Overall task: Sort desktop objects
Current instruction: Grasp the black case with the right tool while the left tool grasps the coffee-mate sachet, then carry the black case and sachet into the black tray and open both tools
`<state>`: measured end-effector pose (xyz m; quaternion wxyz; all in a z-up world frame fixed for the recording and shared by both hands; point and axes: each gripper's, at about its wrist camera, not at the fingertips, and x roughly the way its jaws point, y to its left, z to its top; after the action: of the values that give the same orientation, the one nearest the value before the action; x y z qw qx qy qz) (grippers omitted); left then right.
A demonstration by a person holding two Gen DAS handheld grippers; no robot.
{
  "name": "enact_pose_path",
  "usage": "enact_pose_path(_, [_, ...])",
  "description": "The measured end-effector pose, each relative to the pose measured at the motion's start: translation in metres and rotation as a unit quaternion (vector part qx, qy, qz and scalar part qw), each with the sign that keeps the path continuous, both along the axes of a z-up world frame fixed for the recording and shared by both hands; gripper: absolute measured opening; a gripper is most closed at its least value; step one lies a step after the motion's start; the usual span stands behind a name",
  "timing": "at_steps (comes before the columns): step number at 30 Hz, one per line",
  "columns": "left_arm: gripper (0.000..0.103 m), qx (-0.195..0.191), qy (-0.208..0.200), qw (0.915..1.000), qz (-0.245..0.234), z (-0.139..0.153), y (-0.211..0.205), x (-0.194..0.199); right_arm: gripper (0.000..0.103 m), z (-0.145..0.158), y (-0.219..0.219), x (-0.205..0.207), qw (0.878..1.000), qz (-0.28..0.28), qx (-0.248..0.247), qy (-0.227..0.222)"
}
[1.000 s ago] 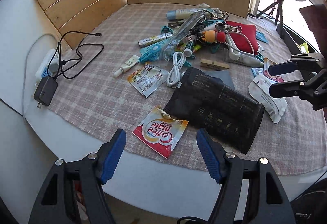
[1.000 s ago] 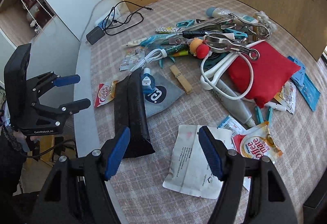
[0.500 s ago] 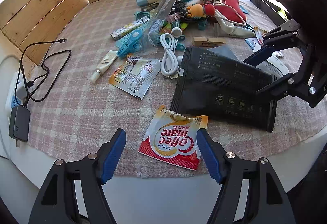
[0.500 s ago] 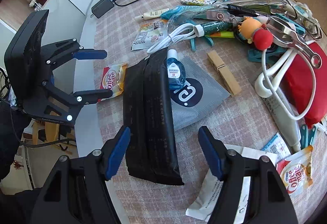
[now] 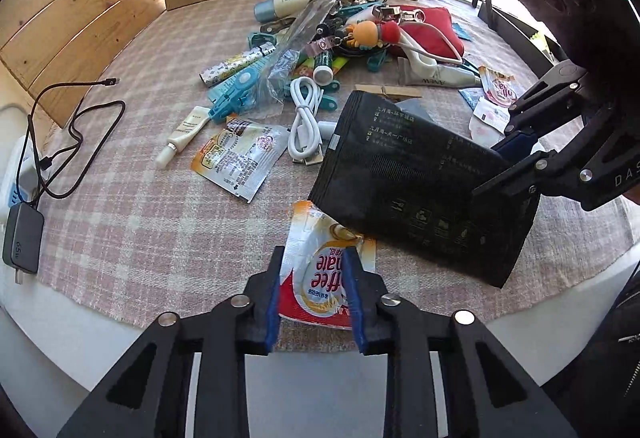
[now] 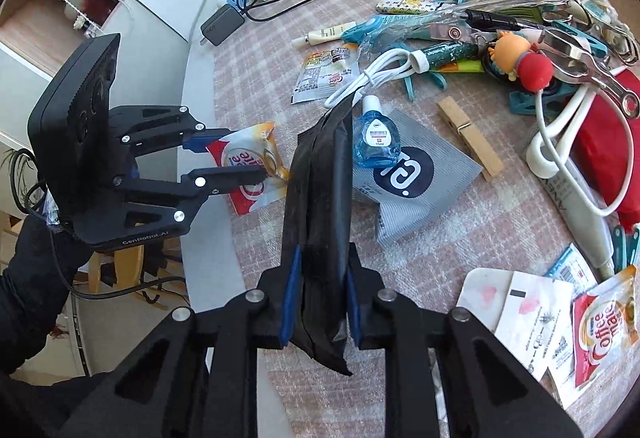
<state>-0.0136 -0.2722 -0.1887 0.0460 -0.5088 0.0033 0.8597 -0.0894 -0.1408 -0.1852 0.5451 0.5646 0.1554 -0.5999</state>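
On the round table (image 5: 120, 322), a pink checked cloth (image 5: 152, 222) is lying under a scatter of small things. Near its front edge, the black pouch (image 5: 416, 190) is being held by the right gripper (image 6: 320, 290), whose blue pads are pressing both sides of the pouch's near end; its far end is overlapping the grey sachet (image 6: 416, 174). Just beside it, the left gripper (image 5: 314, 290) is closing narrowly on the Coffee-mate sachet (image 5: 324, 274), pads touching the sachet's two long edges at the cloth's front edge. Further back, a white USB cable (image 5: 306, 118) is lying coiled, and a wooden clothespin (image 6: 470, 138) is resting beside the grey sachet.
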Motion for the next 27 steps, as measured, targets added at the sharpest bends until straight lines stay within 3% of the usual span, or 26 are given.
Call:
enact_pose_path(2, [0.002, 0.016, 0.009, 0.9997, 0.018, 0.010, -0.004, 0.004, 0.013, 0.004, 0.004, 0.001, 1.000, -0.006, -0.011, -0.003])
enact_pose_path(8, [0.002, 0.016, 0.017, 0.9985, 0.049, 0.019, -0.010, 0.002, 0.011, 0.024, 0.019, 0.000, 0.998, -0.038, -0.038, 0.027])
enact_pose_path(12, [0.002, 0.015, 0.043, 0.9980, 0.043, 0.039, -0.001, 0.001, 0.011, 0.040, 0.042, -0.014, 0.995, -0.073, -0.061, 0.016])
enact_pose_path(17, [0.002, 0.000, 0.073, 0.9971, 0.021, 0.074, 0.031, -0.020, 0.011, 0.069, 0.078, -0.031, 0.987, -0.124, -0.091, 0.040])
enact_pose_path(23, [0.002, 0.003, 0.111, 0.9934, -0.030, 0.110, 0.080, -0.063, 0.011, 0.097, 0.150, -0.067, 0.968, -0.216, -0.106, 0.072])
enact_pose_path(27, [0.002, 0.007, 0.124, 0.9893, -0.076, 0.124, 0.135, -0.098, 0.011, 0.111, 0.219, -0.090, 0.944, -0.294, -0.117, 0.091])
